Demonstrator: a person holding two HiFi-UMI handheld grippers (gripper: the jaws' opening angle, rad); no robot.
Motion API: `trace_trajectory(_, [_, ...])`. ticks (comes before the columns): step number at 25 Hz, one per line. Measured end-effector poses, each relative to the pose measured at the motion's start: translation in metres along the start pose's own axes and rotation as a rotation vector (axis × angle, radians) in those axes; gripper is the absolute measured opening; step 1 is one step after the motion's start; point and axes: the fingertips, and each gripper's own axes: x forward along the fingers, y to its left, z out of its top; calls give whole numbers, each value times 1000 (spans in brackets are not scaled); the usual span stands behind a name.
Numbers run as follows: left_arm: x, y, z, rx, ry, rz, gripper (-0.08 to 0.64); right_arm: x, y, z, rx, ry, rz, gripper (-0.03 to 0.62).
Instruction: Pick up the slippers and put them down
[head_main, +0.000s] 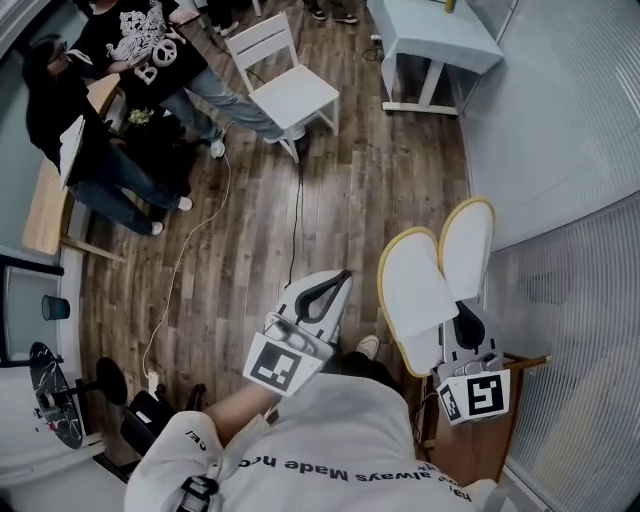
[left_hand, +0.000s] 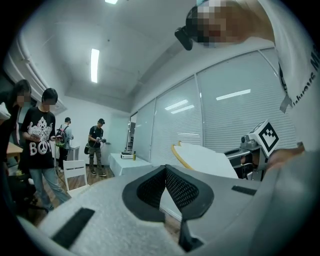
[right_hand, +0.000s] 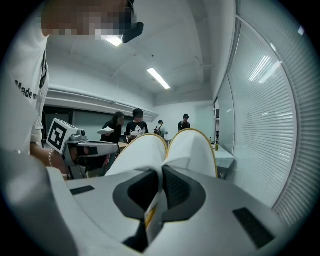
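In the head view, your right gripper (head_main: 466, 318) holds the pair of white slippers (head_main: 425, 275) in the air at the right, above the wooden floor (head_main: 350, 190). Your left gripper (head_main: 335, 285) is just beside them, on their left. In the left gripper view, the jaws are pressed together and empty. In the right gripper view, the jaws pinch the near edge of the slippers.
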Motion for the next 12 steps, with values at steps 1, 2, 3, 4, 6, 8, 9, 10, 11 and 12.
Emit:
trace_trajectory(1, [1, 3, -4, -1, 9, 1, 11, 3, 0, -5, 3, 12, -1, 20])
trace_trajectory(2, [4, 6, -8, -2, 15, 3, 12, 7, -1, -9, 7, 22, -2, 20])
trace_trajectory(3, [7, 8, -13, -4, 20, 5, 11, 11, -3, -15, 9, 30, -2, 20])
trace_trajectory(4, [12, 11, -18, -7, 25, 7, 11, 16, -5, -20, 11, 39, -2, 20])
trace_trajectory(6, [20, 15, -26, -14, 33, 8, 11, 25, -11, -31, 14, 55, -1, 20])
trace_trajectory(8, [27, 18, -36, -14, 46, 6, 11, 33, -16, -42, 18, 67, 0, 20])
trace_trajectory(9, [30, 19, -42, -14, 54, 5, 11, 36, -18, -47, 21, 72, 0, 20])
trace_trajectory(10, [31, 21, -48, -16, 64, 5, 11, 39, -18, -52, 24, 80, 1, 20])
trace_trajectory(11, [32, 22, -54, -19, 76, 5, 11, 41, -18, -56, 28, 89, 2, 20])
trace_trajectory(12, [32, 24, -60, -22, 86, 5, 11, 43, -17, -61, 31, 97, 3, 20])
